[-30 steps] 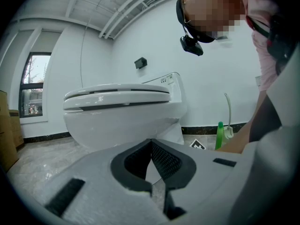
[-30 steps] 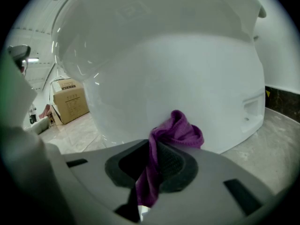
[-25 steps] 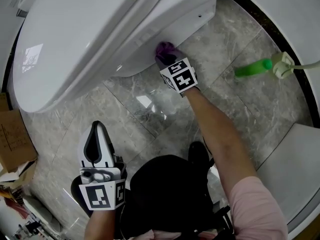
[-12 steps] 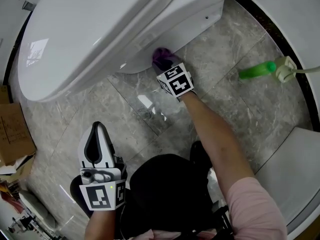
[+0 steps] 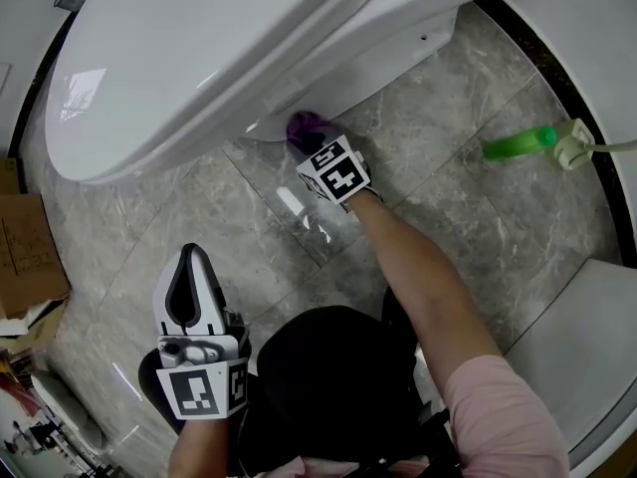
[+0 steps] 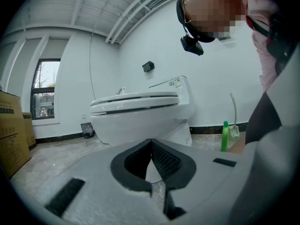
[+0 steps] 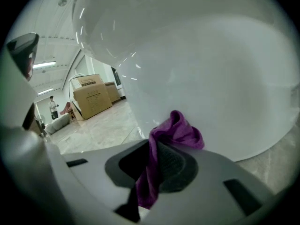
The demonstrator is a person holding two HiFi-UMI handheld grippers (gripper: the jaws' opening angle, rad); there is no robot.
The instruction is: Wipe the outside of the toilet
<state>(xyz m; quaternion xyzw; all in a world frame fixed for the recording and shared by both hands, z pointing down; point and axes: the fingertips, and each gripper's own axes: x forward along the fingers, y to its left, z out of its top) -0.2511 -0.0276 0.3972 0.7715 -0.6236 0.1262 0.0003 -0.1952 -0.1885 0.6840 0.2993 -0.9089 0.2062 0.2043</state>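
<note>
Low on the side of the toilet (image 5: 199, 78), where the bowl curves in toward its base, the right gripper (image 5: 305, 139) holds a purple cloth (image 5: 304, 124) against the white outer wall. In the right gripper view the jaws are clamped together on the cloth (image 7: 176, 135). One bunched end sticks out past the tips and touches the toilet (image 7: 211, 78), and the rest hangs down between the dark pads. The person's right arm (image 5: 418, 287) reaches forward over the grey marble floor (image 5: 478, 227).

The left gripper (image 5: 189, 267) is held well back from the toilet, close to the person's body, with its tip pointing toward the bowl. In the left gripper view its jaws (image 6: 150, 142) meet at the tips with nothing between them, and the toilet (image 6: 140, 111) stands beyond them with its lid down.

A green bottle (image 5: 520, 144) lies on the floor to the right of the toilet, just beside a white brush holder (image 5: 570, 143). A cardboard box (image 5: 25, 262) sits at the left edge of the head view.
</note>
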